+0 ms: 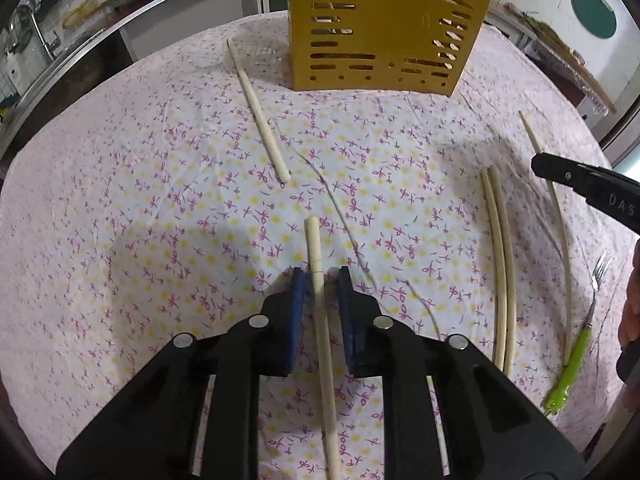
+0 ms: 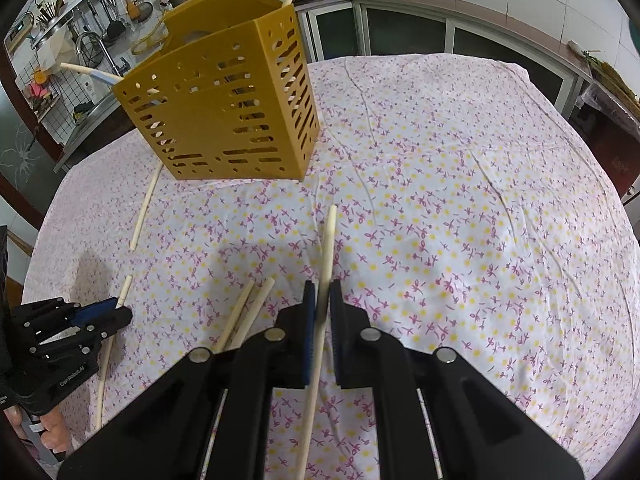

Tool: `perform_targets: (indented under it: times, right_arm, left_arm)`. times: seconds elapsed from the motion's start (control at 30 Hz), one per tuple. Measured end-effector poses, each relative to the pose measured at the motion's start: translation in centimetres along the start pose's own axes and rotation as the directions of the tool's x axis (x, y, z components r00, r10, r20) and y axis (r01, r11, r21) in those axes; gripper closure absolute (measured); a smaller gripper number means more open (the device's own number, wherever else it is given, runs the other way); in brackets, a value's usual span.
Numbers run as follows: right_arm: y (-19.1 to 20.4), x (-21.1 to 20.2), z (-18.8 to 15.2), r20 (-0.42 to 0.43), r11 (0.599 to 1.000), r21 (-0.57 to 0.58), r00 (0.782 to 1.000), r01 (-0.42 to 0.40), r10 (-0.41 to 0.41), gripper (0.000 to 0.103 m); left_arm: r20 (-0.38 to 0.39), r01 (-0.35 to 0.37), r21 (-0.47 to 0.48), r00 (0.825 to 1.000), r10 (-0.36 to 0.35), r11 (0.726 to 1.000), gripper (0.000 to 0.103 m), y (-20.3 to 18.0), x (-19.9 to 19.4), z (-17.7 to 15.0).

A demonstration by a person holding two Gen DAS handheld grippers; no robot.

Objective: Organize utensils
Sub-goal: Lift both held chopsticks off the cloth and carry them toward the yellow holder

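A pale chopstick (image 1: pixel 314 248) lies on the floral cloth between the blue pads of my left gripper (image 1: pixel 322 276). The jaws stand open, with a gap on the right side of the stick. My right gripper (image 2: pixel 320 286) is shut on another chopstick (image 2: pixel 329 240), which juts forward past its fingertips. A yellow slotted utensil holder (image 1: pixel 384 28) (image 2: pixel 224 120) stands at the far side with chopsticks inside. The left gripper (image 2: pixel 124 312) shows at the left of the right wrist view. The right gripper (image 1: pixel 560 174) enters the left wrist view from the right.
A loose chopstick (image 1: pixel 260 108) lies left of the holder. A pair of chopsticks (image 1: pixel 500 264) (image 2: pixel 248 312) lies between the grippers. A green-handled fork (image 1: pixel 576 352) lies at the right, near the rim of the round table (image 1: pixel 80 160). A kitchen counter stands beyond.
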State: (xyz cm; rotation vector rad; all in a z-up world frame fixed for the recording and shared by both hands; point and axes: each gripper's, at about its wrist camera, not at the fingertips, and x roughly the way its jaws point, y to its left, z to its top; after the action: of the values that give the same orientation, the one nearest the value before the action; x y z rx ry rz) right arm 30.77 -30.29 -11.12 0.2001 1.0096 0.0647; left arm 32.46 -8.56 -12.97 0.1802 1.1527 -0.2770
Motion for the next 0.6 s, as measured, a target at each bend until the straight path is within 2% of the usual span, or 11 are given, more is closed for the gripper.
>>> perform_targets:
  times: [0.13,0.17,0.2,0.4,0.6]
  right_arm:
    - [0.2,-0.2,-0.1,0.008,1.0,-0.002,1.0,0.001,-0.001,0.095]
    - [0.3,-0.3,-0.2,0.01,1.0,-0.004,1.0,0.001,-0.001,0.095]
    - [0.3,-0.5,-0.2,0.013,1.0,-0.005,1.0,0.001,-0.001,0.095]
    - [0.6,-1.3,-0.2,0.033,1.0,-0.018,0.999,0.001,-0.001,0.095]
    - [1.0,-2.1,-0.2,0.065,1.0,-0.029,0.998,-0.002,0.004,0.095]
  left_arm:
    - [-0.001,-0.019,0.024,1.0,0.019,1.0,0.09,-0.3,0.1,0.2]
    - [-0.001,-0.018,0.019,1.0,0.018,1.0,0.098,-0.2,0.1,0.3]
    - [-0.002,-0.012,0.015,1.0,0.012,1.0,0.099,-0.1,0.0,0.3]
    - [0.027,0.004,-0.015,1.0,-0.004,1.0,0.099,0.7,-1.1,-0.2]
    - [0.105,0.022,-0.04,0.994,-0.018,0.999,0.099,0.8,-4.0,-0.4]
